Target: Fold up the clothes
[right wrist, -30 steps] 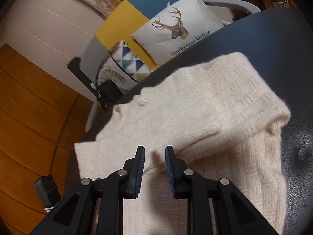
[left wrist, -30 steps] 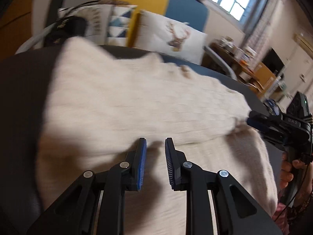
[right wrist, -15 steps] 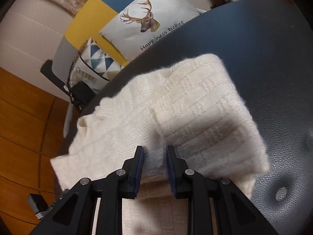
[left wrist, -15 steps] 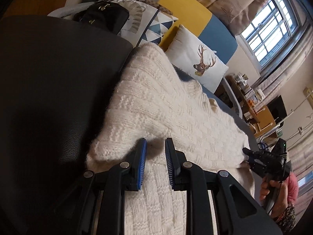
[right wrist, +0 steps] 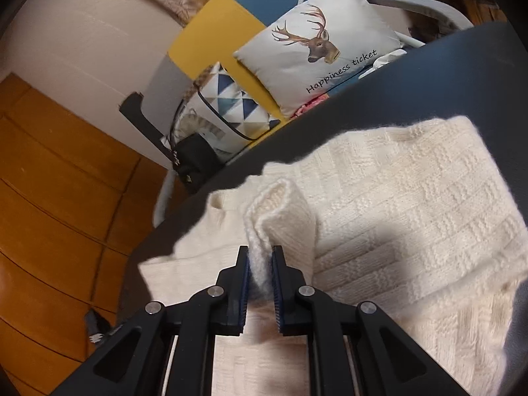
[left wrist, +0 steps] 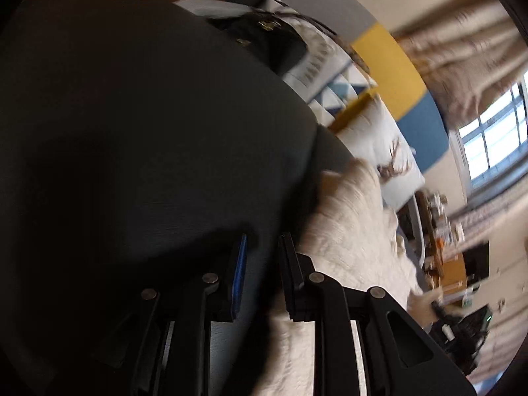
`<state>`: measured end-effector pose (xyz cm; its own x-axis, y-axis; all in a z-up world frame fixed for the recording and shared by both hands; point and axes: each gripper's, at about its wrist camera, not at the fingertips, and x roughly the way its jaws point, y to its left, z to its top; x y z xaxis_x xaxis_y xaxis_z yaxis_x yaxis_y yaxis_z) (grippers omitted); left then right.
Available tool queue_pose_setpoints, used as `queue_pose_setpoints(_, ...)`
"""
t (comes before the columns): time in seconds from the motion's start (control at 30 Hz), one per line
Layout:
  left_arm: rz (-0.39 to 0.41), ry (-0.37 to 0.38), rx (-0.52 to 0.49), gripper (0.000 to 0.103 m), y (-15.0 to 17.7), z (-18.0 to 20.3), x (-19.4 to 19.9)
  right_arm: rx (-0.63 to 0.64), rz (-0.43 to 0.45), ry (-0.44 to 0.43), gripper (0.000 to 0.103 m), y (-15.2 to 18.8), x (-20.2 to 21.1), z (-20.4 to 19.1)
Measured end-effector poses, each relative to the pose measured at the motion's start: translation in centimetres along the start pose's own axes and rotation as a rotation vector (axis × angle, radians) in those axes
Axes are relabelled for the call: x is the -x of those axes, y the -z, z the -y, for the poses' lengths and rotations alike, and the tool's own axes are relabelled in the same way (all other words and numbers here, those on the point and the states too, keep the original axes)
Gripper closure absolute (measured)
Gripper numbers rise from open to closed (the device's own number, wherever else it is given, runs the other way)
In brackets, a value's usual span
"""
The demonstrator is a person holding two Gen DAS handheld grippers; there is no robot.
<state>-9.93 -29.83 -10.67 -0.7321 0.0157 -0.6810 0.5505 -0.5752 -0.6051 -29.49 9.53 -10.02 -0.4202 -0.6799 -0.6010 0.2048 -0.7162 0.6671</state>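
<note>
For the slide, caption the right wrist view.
Right gripper pinches a raised fold of the cream knit sweater on the dark table.

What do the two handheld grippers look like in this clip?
Both match. The left gripper and right gripper are matte black, each with two angular arms with triangular cut-outs, round silver pivot pins, and flat jaws lined with ribbed blue pads. No cable, marking or sleeve shows.

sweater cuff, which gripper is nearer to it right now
Right. The right gripper has just closed on the cream sweater's cuff, pinching the knit between its pads. The left gripper holds nothing, over the dark tabletop beside the sweater's edge.
</note>
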Motion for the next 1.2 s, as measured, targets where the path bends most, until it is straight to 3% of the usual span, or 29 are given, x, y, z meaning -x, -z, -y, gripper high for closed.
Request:
queue_pose_setpoints(0.07, 0.030, 0.021, -0.009, 0.082, 0.5, 0.3, 0.9, -0.014, 0.014, 0.040, 0.091, 0.1, 0.2, 1.0)
queue_pose_setpoints(0.3, 0.004, 0.096, -0.367, 0.082, 2.7, 10.1, -0.9, -0.100, 0.019, 0.115, 0.091, 0.3, 1.3, 4.8)
queue_pose_setpoints(0.37, -0.014, 0.015, -0.447, 0.082, 2.7, 12.4, -3.3, -0.121, 0.000, 0.105, 0.091, 0.7, 1.4, 5.8)
queue_pose_setpoints(0.5, -0.027, -0.141, -0.427, 0.086, 0.9, 11.6, -6.7, -0.104, -0.008, 0.098, 0.091, 1.2, 1.8, 6.0)
queue_pose_setpoints(0.53, -0.008, -0.172, -0.421, 0.091, 0.3, 11.0, -6.9, -0.084, -0.009, 0.098, 0.091, 1.2, 1.7, 5.7)
queue_pose_setpoints(0.63, 0.044, -0.257, -0.388, 0.092, -0.7, 9.0, -6.6, -0.041, -0.011, 0.078, 0.091, 1.3, 1.1, 4.8)
queue_pose_setpoints(0.73, 0.041, -0.189, -0.346, 0.092, -0.7, 7.4, -6.1, 0.009, -0.016, 0.097, 0.091, 1.4, 0.1, 4.0)
queue_pose_setpoints(0.97, 0.032, -0.170, -0.381, 0.092, 0.3, 6.5, -5.0, -0.019, -0.001, 0.042, 0.093, 1.3, -0.5, 5.4)
queue_pose_setpoints(1.07, 0.010, -0.140, -0.315, 0.092, -0.9, 6.3, -5.1, -0.003, -0.014, 0.022, 0.091, 1.1, -0.7, 5.6)
queue_pose_setpoints(1.2, 0.122, -0.108, -0.237, 0.092, -1.2, 7.1, -1.9, -0.105, -0.040, -0.088, 0.083, 0.8, -0.5, 7.2)
